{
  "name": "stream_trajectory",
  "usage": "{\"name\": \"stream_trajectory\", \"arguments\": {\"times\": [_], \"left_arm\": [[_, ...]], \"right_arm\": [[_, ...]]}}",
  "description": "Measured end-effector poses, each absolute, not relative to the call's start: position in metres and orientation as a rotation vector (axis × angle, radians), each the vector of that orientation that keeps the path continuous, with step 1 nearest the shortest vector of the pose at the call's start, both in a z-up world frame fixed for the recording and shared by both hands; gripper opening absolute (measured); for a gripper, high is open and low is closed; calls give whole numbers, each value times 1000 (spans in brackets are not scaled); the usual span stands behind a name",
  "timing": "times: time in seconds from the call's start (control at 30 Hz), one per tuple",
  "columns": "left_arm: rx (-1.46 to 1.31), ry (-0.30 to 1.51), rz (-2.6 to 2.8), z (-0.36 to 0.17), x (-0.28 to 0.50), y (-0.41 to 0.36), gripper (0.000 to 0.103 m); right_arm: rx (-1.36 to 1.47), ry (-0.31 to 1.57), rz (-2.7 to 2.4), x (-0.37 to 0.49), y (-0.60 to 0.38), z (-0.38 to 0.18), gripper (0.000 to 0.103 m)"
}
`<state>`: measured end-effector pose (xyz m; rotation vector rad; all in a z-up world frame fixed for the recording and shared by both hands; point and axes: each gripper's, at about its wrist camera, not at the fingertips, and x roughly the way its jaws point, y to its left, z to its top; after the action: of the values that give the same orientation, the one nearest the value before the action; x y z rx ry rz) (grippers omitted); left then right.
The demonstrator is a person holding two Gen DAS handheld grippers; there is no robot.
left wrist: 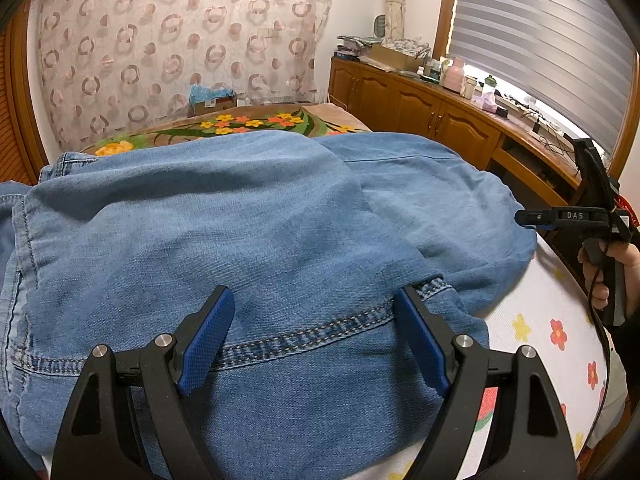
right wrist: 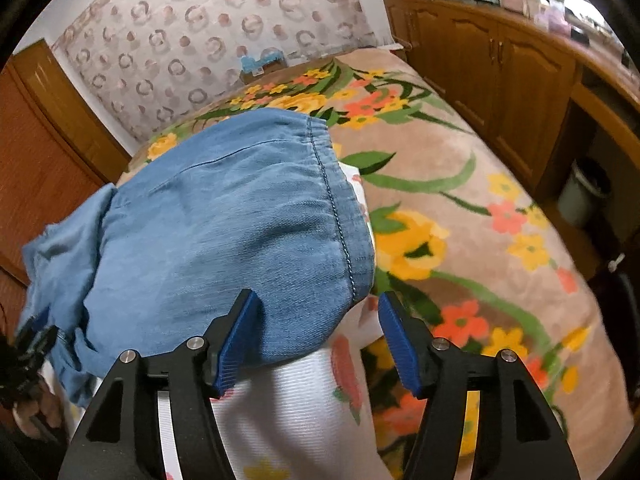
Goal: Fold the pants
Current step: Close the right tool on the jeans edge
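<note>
Light blue denim pants (left wrist: pixel 248 240) lie folded over on a white flowered sheet (left wrist: pixel 552 320) on the bed. My left gripper (left wrist: pixel 314 300) is open, its blue pads either side of a stitched hem, just above the cloth. My right gripper (right wrist: pixel 316 304) is open and empty, over the near edge of the pants (right wrist: pixel 224 224) by the elastic waistband. The right gripper also shows at the right edge of the left wrist view (left wrist: pixel 520 218), beside the pants; whether its jaws are open there cannot be told.
A brown blanket with yellow and orange flowers (right wrist: pixel 460 208) covers the bed beyond the pants. Wooden cabinets (left wrist: pixel 420 108) with clutter on top run along the right. A patterned curtain (left wrist: pixel 180 40) hangs behind. A bin (right wrist: pixel 584 192) stands under the counter.
</note>
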<state>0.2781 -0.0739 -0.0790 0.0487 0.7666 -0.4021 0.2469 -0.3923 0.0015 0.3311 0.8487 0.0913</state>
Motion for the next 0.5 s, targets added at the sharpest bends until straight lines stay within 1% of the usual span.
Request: {"name": "stream_trajectory", "arguments": {"times": [0.2,0.27,0.33,0.37,0.4,0.47,0.5], "left_arm": [[49,767,-402,-79,278,-74,83],[48,767,-402,-79,278,-74,83],[51,766,-401,-79,279,-74,83],[50,766,-402,-78,279,-73,83],[49,766,-402,-78,279,-73,83],[48,768,-403,-78,279,-73,83],[49,768,-402,-79,279,-74,83]], "right_arm": [[409,865,163,251,-403,-7,64],[424,865,182,252,-405,-9,56],[432,851,197,251,-408,-8,39],[426,843,190,249,-409,-6,35],[414,835,178,248,-408,-5,25],[380,805,167,244,-405,1,18],[367,793,169,242,-404,4,10]]}}
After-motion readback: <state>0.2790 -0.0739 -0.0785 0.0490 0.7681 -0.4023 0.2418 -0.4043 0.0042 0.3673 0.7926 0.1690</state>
